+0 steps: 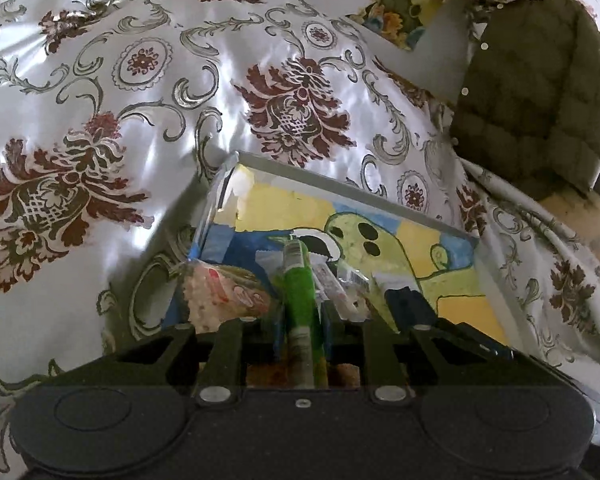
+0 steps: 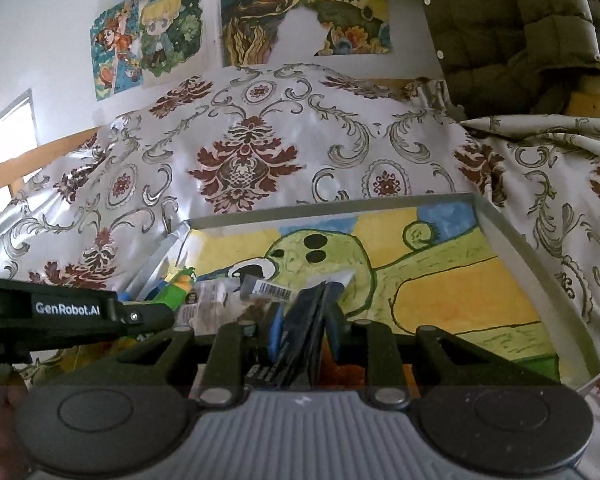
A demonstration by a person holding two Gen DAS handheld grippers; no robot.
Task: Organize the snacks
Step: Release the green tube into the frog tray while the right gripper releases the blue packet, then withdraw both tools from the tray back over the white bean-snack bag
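A shallow grey tray point(image 1: 332, 184) with a painted green bird on its floor lies on the patterned cloth; it also shows in the right wrist view point(image 2: 512, 236). My left gripper point(image 1: 300, 304) is shut on a green snack packet point(image 1: 298, 288), held over the tray's near left part. A pale speckled snack packet point(image 1: 224, 296) and clear-wrapped snacks point(image 1: 344, 288) lie beside it. My right gripper point(image 2: 306, 320) is shut on a dark blue snack packet point(image 2: 304, 336) over the tray's near edge. The left gripper's body point(image 2: 72, 312) shows at the left there.
A white satin cloth with maroon and grey ornaments point(image 1: 140, 92) covers the surface. An olive quilted jacket point(image 1: 540, 92) hangs at the right. Drawings point(image 2: 300, 20) are stuck on the wall behind. Barcode-labelled clear wrappers point(image 2: 236, 292) lie in the tray's left part.
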